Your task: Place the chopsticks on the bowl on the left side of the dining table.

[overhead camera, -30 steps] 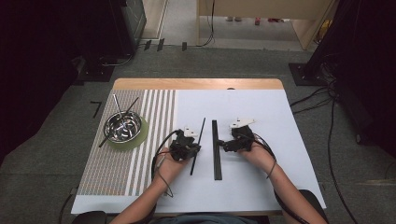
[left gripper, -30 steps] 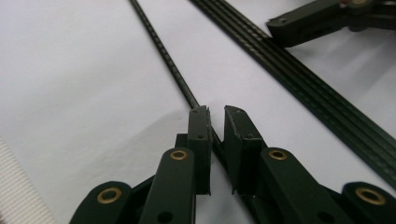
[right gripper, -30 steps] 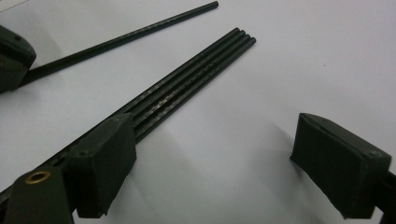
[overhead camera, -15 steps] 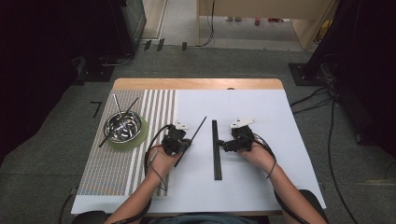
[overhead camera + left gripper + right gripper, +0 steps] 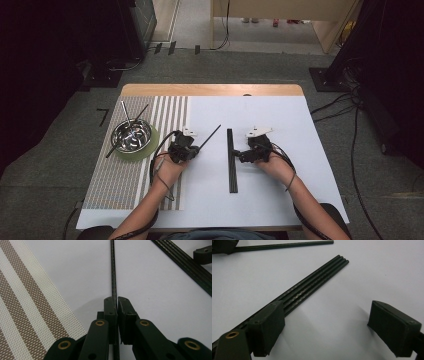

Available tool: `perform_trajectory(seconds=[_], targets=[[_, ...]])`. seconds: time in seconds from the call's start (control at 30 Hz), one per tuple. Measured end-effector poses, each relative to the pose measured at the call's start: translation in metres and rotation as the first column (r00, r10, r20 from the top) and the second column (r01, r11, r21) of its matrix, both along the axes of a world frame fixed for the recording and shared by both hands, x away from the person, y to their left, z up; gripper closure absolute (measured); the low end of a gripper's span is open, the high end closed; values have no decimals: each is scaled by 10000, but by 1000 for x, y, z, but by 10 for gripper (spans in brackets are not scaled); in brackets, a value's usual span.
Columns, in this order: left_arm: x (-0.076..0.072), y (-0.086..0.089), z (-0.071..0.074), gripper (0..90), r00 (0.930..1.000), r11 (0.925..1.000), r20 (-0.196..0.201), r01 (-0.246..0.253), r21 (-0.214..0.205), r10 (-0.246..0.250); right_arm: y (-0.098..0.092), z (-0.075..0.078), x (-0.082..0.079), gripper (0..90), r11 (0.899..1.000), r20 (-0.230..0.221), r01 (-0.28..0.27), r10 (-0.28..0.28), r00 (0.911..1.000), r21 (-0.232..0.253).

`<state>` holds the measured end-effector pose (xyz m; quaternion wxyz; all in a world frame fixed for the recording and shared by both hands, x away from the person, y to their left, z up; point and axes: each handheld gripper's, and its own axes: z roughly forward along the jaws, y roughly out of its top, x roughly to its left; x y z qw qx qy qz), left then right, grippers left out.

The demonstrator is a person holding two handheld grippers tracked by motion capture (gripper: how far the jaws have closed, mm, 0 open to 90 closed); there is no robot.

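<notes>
- Your left gripper (image 5: 194,149) has its jaws drawn almost together on one thin black rod (image 5: 113,270). In the left gripper view the two pads (image 5: 110,308) press the rod from either side, near one of its ends.
- From that grip the rod runs straight ahead of the jaws, and in the high view its free end points up and away toward the far side of the table (image 5: 280,200).
- Just to the left of those jaws, as that gripper sees it, lies the edge of a brown and cream striped mat (image 5: 30,302). Further out past it, well apart, a steel bowl (image 5: 132,136) sits on a green plate with a few more rods leaning in it.
- Your right gripper (image 5: 242,155) stands wide open and holds nothing. In the right gripper view one pad (image 5: 268,326) rests beside a flat bundle of black rods (image 5: 317,277), the other pad well clear on bare white surface.
- That bundle lies between your two hands, nearer the right one, its rods touching side by side.
- Judged from this, the step in hand is carrying a single rod picked from the bundle, likely bound for the bowl.
- The next move would call for swinging the held rod over the mat and tipping its long free end into the bowl without knocking the rods already there. The grip sits near one end, so expect the far end to sway.
</notes>
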<state>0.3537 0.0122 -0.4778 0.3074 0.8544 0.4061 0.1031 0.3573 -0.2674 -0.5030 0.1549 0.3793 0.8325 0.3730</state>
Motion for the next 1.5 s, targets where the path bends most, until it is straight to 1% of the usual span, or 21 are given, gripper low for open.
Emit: perform_trajectory(seconds=[0.13,0.23,0.47,0.53,0.7,0.83,0.97,1.2,1.33,1.4,1.43,1.5], targets=[[-2,-3,-1,863,9997,9997,222,50,238,-55,0,0,0,135,10000,1,0,0,10000,-6],[-4,-3,-2,862,9993,9996,368,50,265,-59,0,0,0,135,10000,2,2,-2,10000,-7],[-2,1,-2,863,9996,9999,220,168,37,-169,0,0,0,135,10000,5,3,-3,10000,-10],[-1,1,-2,864,9998,9999,181,133,-94,-131,0,0,0,135,10000,0,-3,3,10000,-16],[0,1,-1,868,9997,9998,137,212,-1,-212,0,0,0,135,10000,0,2,-2,10000,-15],[1,3,-1,871,9997,9997,45,220,-114,-220,0,0,0,135,10000,-1,2,-2,10000,-14],[1,3,-1,874,9997,9996,44,260,-83,-260,0,0,0,135,10000,-2,0,0,10000,-16],[2,4,0,874,9997,9996,-4,257,-149,-257,0,0,0,135,10000,-1,0,0,10000,-14],[2,5,1,874,9996,9994,-59,259,-249,-260,0,0,0,135,10000,-6,1,-1,10000,-14],[4,7,2,874,9995,9986,-201,245,-459,-254,0,0,0,135,10000,-3,2,-2,10000,-13],[4,8,3,874,9994,9985,-249,232,-491,-245,0,0,0,135,10000,-4,0,0,10000,-14],[4,8,4,874,9995,9986,-216,213,-482,-223,0,0,0,135,10000,-3,0,0,10000,-12]])
